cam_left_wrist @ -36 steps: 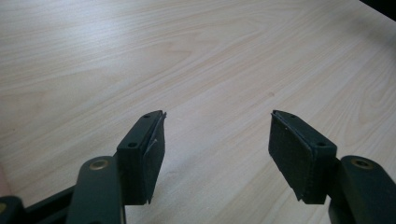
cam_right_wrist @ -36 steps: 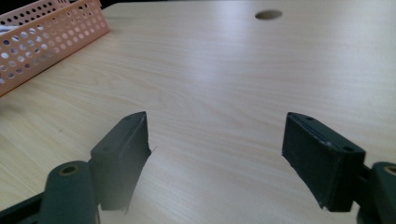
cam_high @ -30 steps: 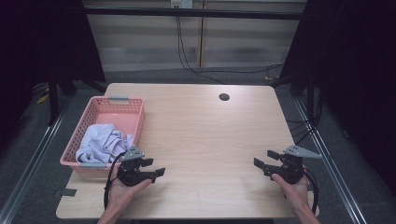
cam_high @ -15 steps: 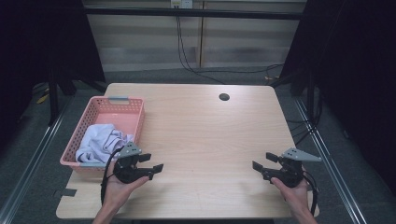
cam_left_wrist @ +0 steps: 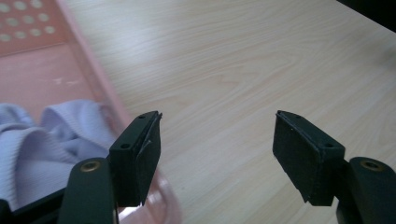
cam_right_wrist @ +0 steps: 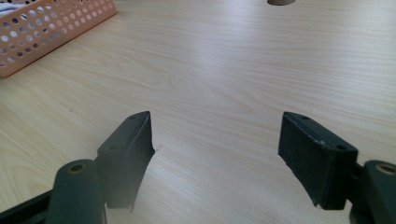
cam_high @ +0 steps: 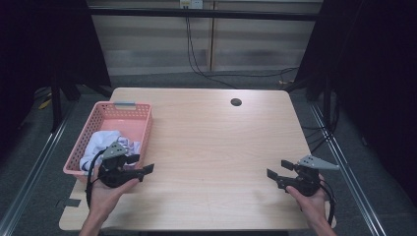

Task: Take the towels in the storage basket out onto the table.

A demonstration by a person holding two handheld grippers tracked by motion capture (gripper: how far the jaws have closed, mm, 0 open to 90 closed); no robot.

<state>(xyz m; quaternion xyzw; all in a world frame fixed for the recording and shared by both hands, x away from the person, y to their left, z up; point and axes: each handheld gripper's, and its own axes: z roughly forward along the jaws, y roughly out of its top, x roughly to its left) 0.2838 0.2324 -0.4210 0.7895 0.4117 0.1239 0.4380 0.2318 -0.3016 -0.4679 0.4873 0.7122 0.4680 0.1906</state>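
Reaching for the crumpled white cloth [cam_high: 101, 144] in the pink basket [cam_high: 129, 105] looks like the step in hand, and doing it well probably means bringing the left gripper [cam_high: 140, 166] over the basket's near rim and down onto a raised fold rather than pushing in from the side, where the plastic wall would catch a jaw. Its jaws stand wide apart with nothing between them, which suits soft fabric: a broad mouth can bunch a ridge of cloth before it closes. In the left gripper view the cloth [cam_left_wrist: 44, 140] lies to the left of the jaws and slightly behind their tips, inside the basket [cam_left_wrist: 88, 77], while the left jaw hangs right over the basket's long edge and the right jaw is over bare table [cam_left_wrist: 243, 70]. So the tool would need to swing toward its own left and tip downward to put fabric between the pads. From the high view the cloth sits just beyond and beside that gripper, filling the near end of the basket, with the far end bare. The right gripper [cam_high: 279, 172] is well apart from it, across the table [cam_high: 216, 137], jaws likewise spread and empty; in its own view the basket [cam_right_wrist: 51, 23] lies far ahead to the left.
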